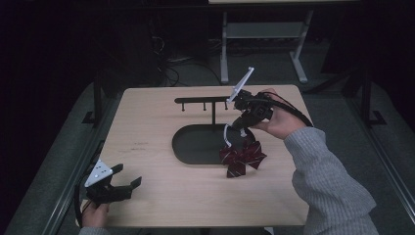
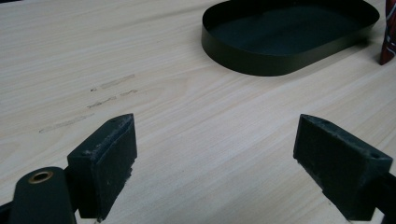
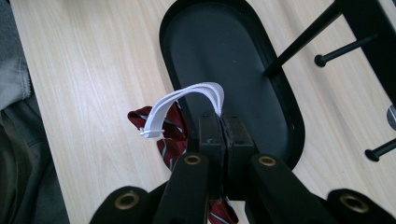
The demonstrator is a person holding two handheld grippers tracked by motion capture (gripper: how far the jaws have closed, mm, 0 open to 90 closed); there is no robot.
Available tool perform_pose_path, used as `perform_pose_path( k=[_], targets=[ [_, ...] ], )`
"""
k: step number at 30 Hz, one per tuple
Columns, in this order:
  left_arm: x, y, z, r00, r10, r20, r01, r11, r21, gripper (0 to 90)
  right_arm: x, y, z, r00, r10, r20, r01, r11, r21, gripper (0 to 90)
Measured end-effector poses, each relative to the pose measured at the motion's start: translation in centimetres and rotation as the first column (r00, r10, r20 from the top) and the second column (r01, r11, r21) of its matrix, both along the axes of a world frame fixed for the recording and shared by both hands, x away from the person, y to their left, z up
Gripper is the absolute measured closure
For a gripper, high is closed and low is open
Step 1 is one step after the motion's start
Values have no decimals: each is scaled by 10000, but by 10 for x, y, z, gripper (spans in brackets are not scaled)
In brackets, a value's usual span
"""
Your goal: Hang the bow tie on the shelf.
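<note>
High view: the right gripper (image 1: 238, 128) pinches the white strap (image 1: 227, 135) of the one red striped bow (image 1: 242, 157), which hangs at 6 o'clock below its jaws by the tray rim (image 1: 182, 154); the peg bar (image 1: 200, 100) of the one stand waits at 10 o'clock. The left gripper (image 1: 128, 182) rests far off on the counter (image 1: 147, 127), jaws wide and empty

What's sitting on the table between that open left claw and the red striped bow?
Mostly bare wood; in the high view only the black tray's near corner intrudes between the left gripper and the bow.
</note>
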State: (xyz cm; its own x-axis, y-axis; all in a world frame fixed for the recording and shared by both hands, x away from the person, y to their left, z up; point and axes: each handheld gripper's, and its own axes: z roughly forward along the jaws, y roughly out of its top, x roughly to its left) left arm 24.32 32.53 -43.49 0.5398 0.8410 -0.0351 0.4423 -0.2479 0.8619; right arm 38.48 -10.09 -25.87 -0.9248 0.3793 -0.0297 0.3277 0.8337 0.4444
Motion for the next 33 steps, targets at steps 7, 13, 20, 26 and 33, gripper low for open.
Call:
perform_pose_path(
  k=[7, 13, 20, 26, 33],
  targets=[
    [0, 0, 0, 10000, -6, 0, 6, 10000, -20, 130, 9, 5, 7, 10000, 13, 47, -13, 10000, 55, 880],
    [-1, 1, 0, 10000, 26, -6, -26, 10000, -41, 130, 17, 10, 11, 10000, -25, 15, 25, 10000, 11, 880],
    [0, 1, 0, 10000, 41, -16, -41, 10000, -60, 130, 26, 16, 14, 10000, 16, -25, -16, 10000, -40, 879],
    [-1, 2, 1, 10000, 28, -4, -28, 10000, -52, 130, 34, 19, 17, 10000, -36, -33, 35, 9999, -123, 879],
    [-1, 2, 0, 10000, 31, 3, -31, 10000, -64, 130, 43, 22, 18, 9999, -135, -79, 133, 9998, -160, 879]
  ],
)
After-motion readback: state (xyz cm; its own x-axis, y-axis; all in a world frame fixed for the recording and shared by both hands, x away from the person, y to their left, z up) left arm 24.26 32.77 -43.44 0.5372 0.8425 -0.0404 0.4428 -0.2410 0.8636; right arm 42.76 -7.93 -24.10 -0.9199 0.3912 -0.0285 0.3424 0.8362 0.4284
